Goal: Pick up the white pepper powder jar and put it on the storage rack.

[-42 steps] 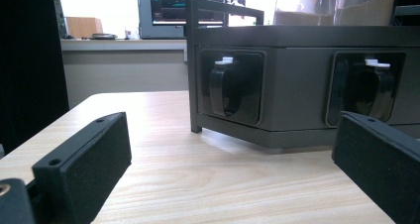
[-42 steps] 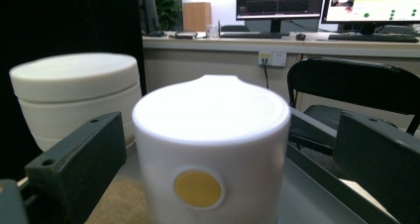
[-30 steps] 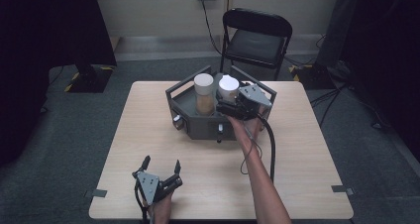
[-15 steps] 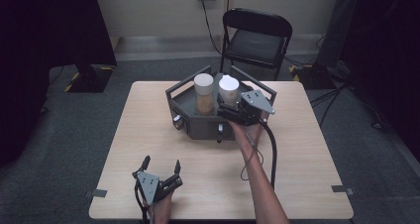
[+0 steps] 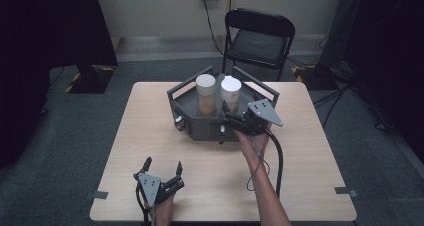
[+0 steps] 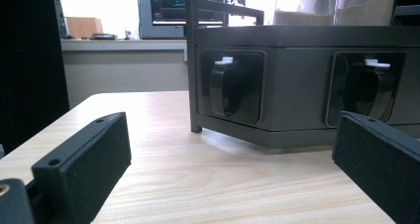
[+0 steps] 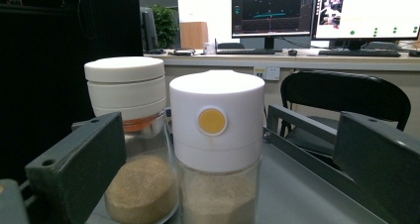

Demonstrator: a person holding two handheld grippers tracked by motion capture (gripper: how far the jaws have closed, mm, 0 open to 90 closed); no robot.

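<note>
Right gripper (image 5: 231, 117) is seen at centre frame of the high view, jaws spread wide and aimed at the white-lidded jar (image 5: 230, 94) standing in the dark rack (image 5: 215, 128); nothing is clamped yet. In the right gripper view that jar (image 7: 217, 149) sits between the parted jaws, with a second jar (image 7: 130, 140) just beside it at its left. The approach is judged made; closing and lifting are judged left to do. Left gripper (image 5: 162, 173) is held wide and empty at lower left, well apart from the rack. Open tabletop (image 5: 300, 151) is offered at right, but the rack's raised rails (image 5: 260, 88) and the neighbouring jar leave little side room, so a straight upward lift seems called for.
</note>
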